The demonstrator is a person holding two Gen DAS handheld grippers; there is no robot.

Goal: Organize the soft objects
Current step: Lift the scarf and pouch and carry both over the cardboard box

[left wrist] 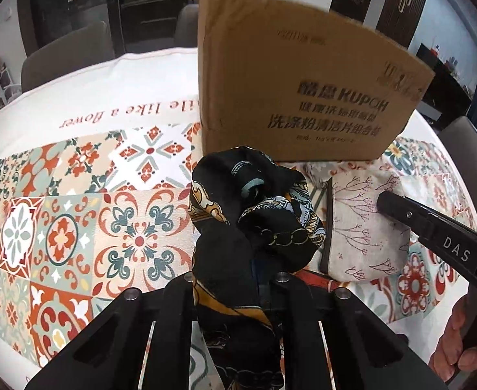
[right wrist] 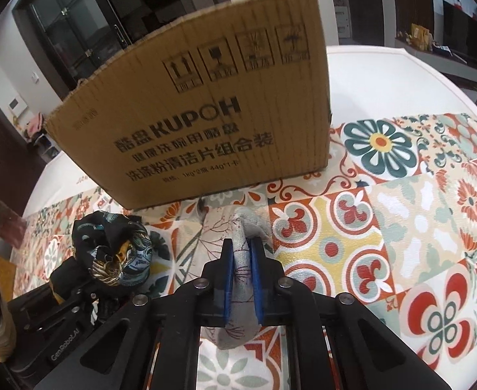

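— Patterned in orange, teal and cream tiles, the tablecloth [right wrist: 384, 214] covers the whole round table, right?

— Yes, with a plain white band at the far side. Standing on it, far from both cameras, is the brown corrugated cardboard box [right wrist: 212, 110] with black printed lettering and handling symbols.

— And the soft things?

— Nearer than the box. The black silk-like scarf with gold chain and grey-blue print [left wrist: 254, 214] is bunched up on the left; the cream fabric zip pouch printed with thin branch shapes [left wrist: 362, 227] lies just right of it, near the box's foot.

— Who holds what?

— The left gripper [left wrist: 261, 279] is closed narrow on the scarf, which bulges above its black fingers. The right gripper [right wrist: 242, 260] pinches the pouch between its blue pads [right wrist: 228, 279], with the cloth squeezed thin there.

— Anything else?

— A hand [left wrist: 459, 334] shows at the near right edge of the left view, behind the right gripper.
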